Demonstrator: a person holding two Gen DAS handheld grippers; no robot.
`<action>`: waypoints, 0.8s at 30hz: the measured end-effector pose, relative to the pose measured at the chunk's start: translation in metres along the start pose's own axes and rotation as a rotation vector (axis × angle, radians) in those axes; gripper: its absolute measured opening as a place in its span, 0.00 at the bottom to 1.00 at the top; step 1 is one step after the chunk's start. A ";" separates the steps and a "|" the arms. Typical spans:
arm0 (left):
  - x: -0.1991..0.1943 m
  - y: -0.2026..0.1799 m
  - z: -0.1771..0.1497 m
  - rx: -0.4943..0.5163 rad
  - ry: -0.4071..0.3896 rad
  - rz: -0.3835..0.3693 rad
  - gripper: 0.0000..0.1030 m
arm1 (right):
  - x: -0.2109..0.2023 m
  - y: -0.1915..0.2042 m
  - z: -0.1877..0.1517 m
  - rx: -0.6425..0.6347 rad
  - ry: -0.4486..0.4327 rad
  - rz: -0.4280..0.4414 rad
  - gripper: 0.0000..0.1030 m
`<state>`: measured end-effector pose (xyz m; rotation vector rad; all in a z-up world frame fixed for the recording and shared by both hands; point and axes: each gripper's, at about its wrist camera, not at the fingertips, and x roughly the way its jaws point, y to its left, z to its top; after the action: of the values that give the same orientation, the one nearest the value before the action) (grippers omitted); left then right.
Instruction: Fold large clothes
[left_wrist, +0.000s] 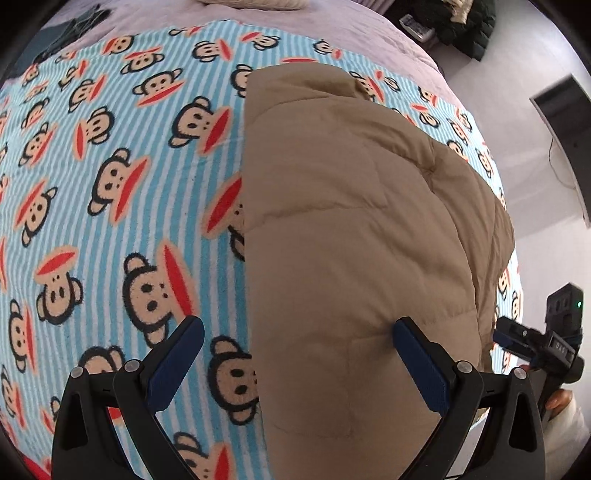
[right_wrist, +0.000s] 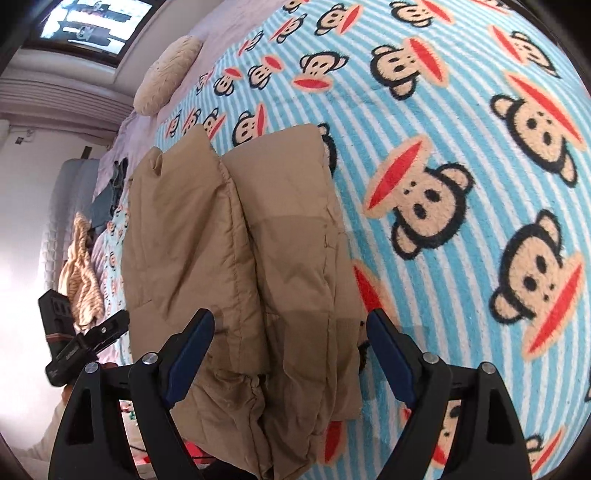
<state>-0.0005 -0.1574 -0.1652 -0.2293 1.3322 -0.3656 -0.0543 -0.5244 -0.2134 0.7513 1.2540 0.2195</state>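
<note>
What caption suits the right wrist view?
Open right gripper above a folded tan jacket on a monkey-print blanket.

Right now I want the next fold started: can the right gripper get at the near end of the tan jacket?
Probably yes. The right gripper is open, with the tan jacket directly ahead between its fingers, and nothing lies over that end.

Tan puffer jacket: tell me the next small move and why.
Probably lower the right claw and close it on the near end of the tan puffer jacket, to fold it over. Both claws are open and hold nothing, and the jacket lies already folded lengthwise on the monkey blanket.
</note>
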 end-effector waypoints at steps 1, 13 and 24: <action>0.001 0.002 0.001 -0.007 0.006 -0.017 1.00 | 0.002 -0.001 0.001 -0.003 0.006 0.013 0.84; 0.019 0.019 0.020 -0.064 0.071 -0.262 1.00 | 0.028 -0.025 0.028 0.015 0.101 0.066 1.00; 0.046 0.031 0.030 -0.091 0.103 -0.412 1.00 | 0.055 -0.030 0.045 0.013 0.164 0.209 1.00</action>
<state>0.0417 -0.1480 -0.2111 -0.5718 1.4021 -0.6706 -0.0023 -0.5351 -0.2700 0.8908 1.3322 0.4513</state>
